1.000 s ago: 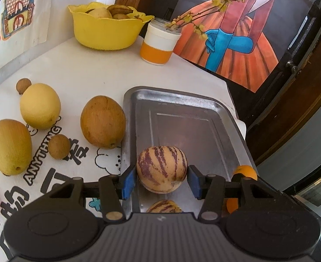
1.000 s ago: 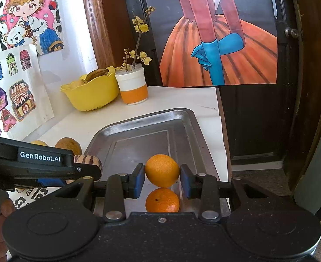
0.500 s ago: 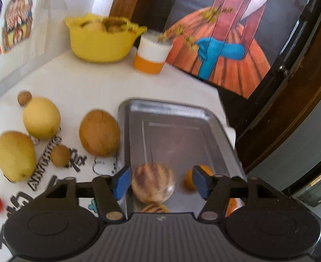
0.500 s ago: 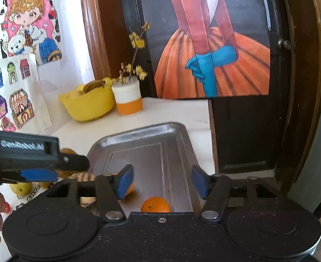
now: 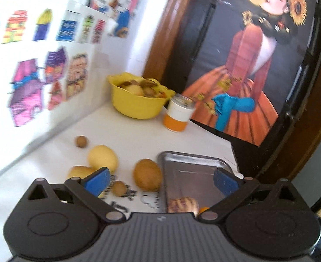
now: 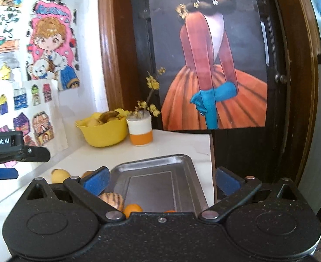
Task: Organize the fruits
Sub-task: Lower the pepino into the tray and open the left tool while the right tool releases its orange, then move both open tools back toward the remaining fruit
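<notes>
Now both the left gripper (image 5: 161,180) and right gripper (image 6: 161,179) are opening (nothing between them) above the tray (image 6: 186,163).

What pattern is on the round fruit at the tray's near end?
Pale tan with dark purple-brown stripes on the fruit; clearest in the right wrist view.

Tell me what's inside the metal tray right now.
At the metal tray's near end lie a striped fruit and an orange, with a sliver of another orange beside it. The right gripper's body hides the nearest strip; the rest is bare.
</notes>
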Demonstrator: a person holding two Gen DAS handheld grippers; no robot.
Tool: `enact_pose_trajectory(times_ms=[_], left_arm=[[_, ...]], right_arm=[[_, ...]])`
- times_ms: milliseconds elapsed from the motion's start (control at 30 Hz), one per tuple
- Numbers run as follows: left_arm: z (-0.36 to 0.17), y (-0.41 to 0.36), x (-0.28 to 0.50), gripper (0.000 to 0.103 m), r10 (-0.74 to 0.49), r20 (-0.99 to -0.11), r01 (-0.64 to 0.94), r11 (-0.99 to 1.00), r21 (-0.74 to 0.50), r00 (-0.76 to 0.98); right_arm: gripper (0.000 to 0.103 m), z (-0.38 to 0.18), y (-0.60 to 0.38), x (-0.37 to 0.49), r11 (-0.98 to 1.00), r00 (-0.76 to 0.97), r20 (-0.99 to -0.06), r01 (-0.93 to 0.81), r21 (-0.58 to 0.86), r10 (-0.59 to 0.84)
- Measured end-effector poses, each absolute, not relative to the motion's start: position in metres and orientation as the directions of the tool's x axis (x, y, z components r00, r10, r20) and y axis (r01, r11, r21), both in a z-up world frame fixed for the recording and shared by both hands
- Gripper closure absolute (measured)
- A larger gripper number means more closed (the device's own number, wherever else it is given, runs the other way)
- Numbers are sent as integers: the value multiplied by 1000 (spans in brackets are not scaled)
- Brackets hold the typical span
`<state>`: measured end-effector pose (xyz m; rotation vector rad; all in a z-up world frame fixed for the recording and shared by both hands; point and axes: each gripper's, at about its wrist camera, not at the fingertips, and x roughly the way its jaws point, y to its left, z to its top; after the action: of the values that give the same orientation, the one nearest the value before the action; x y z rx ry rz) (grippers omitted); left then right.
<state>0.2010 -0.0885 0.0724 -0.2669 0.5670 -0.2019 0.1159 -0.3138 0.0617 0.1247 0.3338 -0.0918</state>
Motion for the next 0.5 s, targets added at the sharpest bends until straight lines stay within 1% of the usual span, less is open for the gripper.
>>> enact_pose_trajectory(times_ms=[133,267,333,400,500], left_arm=[[74,-62,180,0,-216,-490,74,953,-293,844],[69,-39,160,0,-174,-501,36,961,-273,848],[65,-27,150,0,-150,-511,13,965,-262,846],[61,-14,140,0,-130,-519,-7,967,-253,845],[50,7,127,0,-96,-542,-44,970,-240,835]], right_arm=[[1,64,-302,100,992,944,-325,90,92,-56],[1,64,-285,85,996,942,-337,43,79,-14],[1,61,-268,79,998,930,-366,-8,61,29],[1,60,-262,77,998,925,-377,-28,57,47],[1,51,-241,74,994,898,-427,-103,40,110]])
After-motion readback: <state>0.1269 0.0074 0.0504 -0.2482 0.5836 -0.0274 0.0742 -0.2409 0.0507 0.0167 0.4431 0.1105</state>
